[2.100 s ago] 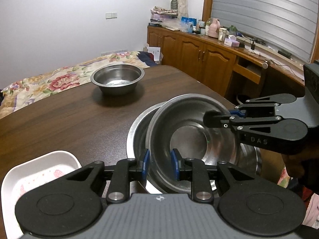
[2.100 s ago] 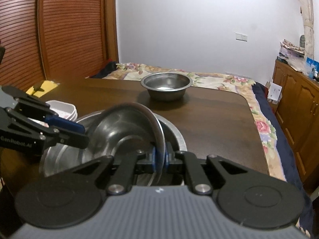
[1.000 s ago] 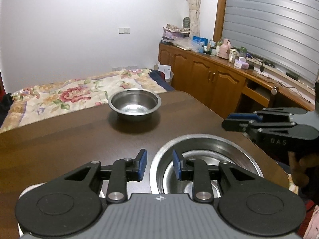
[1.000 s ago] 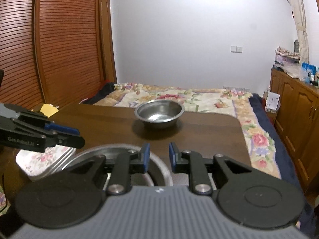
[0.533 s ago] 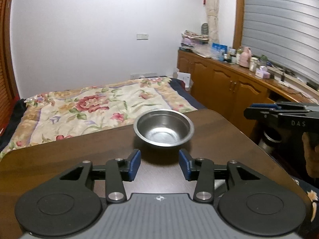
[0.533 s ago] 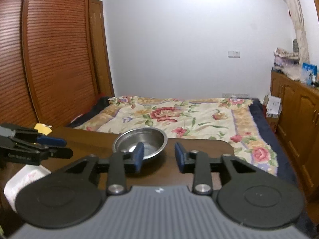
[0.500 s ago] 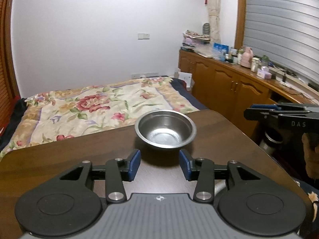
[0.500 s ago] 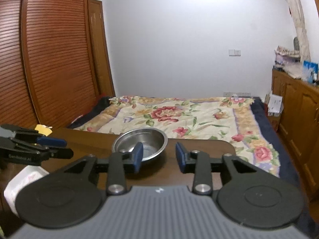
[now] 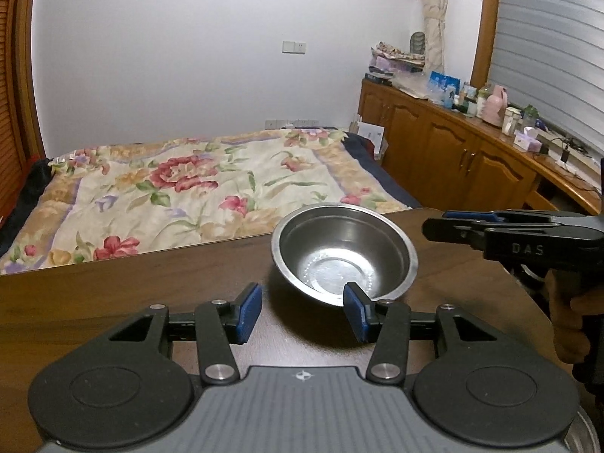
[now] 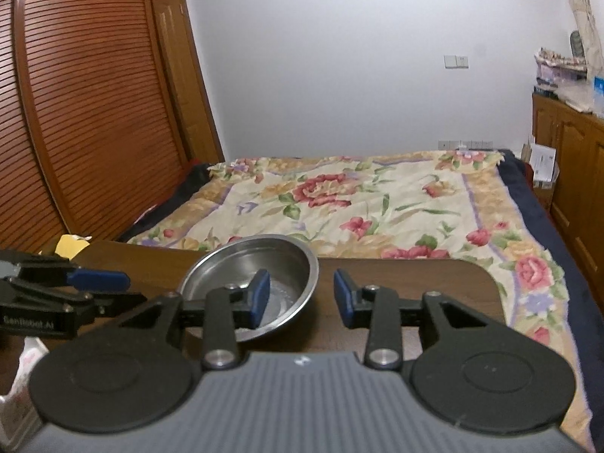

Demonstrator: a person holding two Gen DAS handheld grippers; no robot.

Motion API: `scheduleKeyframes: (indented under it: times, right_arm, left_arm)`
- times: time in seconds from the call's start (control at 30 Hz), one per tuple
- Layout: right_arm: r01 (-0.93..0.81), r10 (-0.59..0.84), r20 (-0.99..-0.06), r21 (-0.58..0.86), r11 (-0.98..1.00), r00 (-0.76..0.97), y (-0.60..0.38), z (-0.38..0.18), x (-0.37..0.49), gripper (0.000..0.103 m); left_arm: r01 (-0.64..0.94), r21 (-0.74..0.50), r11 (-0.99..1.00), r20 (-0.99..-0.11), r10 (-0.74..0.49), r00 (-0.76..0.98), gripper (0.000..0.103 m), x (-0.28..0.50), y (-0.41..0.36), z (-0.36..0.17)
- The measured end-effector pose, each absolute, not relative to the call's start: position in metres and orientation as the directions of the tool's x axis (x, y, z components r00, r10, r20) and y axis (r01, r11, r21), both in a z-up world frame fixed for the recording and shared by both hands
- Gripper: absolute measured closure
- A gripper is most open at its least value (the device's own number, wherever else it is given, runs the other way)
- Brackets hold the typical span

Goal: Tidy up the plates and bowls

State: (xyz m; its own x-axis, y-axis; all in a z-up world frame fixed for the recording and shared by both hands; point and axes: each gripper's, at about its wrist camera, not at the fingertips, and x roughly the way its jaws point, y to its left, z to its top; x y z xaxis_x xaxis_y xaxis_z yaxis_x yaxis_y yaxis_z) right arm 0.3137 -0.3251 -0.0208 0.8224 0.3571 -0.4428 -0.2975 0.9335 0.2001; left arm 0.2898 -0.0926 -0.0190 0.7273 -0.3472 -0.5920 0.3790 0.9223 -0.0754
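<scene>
Both grippers, left [image 9: 302, 313] and right [image 10: 302, 296], hover level, jaws wide, flanking the round steel bowl [image 9: 343, 253] on the dark wooden table [image 9: 113, 287].

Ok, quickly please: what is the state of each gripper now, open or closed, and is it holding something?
Left gripper: open, holding nothing; the steel bowl sits ahead of it on the table.
Right gripper: open, holding nothing.

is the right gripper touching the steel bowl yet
Cannot tell. In the right wrist view the open right gripper straddles the steel bowl's rim, one finger overlapping it; no clear gap or contact.
</scene>
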Motion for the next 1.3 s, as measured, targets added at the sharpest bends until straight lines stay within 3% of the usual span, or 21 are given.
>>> scheduleKeyframes:
  times: [0.3, 0.57, 1.3]
  right_arm:
    - [-0.259, 0.368, -0.459, 0.285, 0.923, 0.809, -0.328, -0.041, 0.335, 0.063]
    - [-0.272, 0.374, -0.458, 0.274, 0.923, 0.807, -0.320, -0.048, 0.338, 0.060]
    - [-0.328, 0.445, -0.462, 0.314, 0.891, 0.767, -0.316, -0.051, 0.342, 0.063]
  left_arm:
    - [0.361, -0.114, 0.926, -0.599, -0.354, 0.718, 0.052, 0.309, -0.094, -0.030]
    - [0.342, -0.129, 0.931, -0.596, -0.348, 0.723, 0.052, 0.319, -0.093, -0.035]
    - [0.372, -0.150, 0.916, -0.611, -0.382, 0.694, 0.065, 0.323, -0.101, -0.040]
